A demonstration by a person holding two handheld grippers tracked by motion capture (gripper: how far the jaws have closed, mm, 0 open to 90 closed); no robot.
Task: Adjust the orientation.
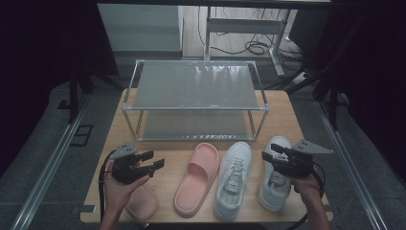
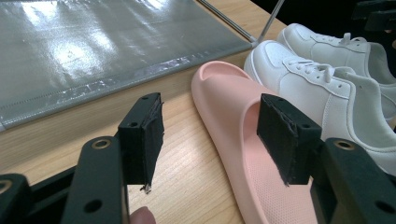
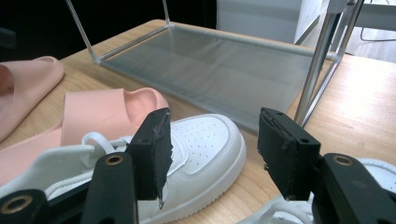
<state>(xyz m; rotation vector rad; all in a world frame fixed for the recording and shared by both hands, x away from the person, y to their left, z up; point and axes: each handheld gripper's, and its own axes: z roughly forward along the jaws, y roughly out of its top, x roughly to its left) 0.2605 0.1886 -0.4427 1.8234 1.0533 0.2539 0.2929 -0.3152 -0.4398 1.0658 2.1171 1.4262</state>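
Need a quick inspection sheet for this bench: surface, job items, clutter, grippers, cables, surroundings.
Surface: wooden table, bare wood around the items.
Job's things: two-tier rack at the back, both shelves empty; in front a row of pink slipper, white sneaker, second white sneaker under the right gripper, second pink slipper under the left hand.
Clutter: nothing seen.
Grippers: left gripper open, holding nothing, above the table beside the pink slipper; right gripper open, holding nothing, above the second white sneaker.
Cables: a black cable trails from the left gripper; loose cables on the floor behind the table.
Surroundings: desk frame behind, dark curtains at both sides.
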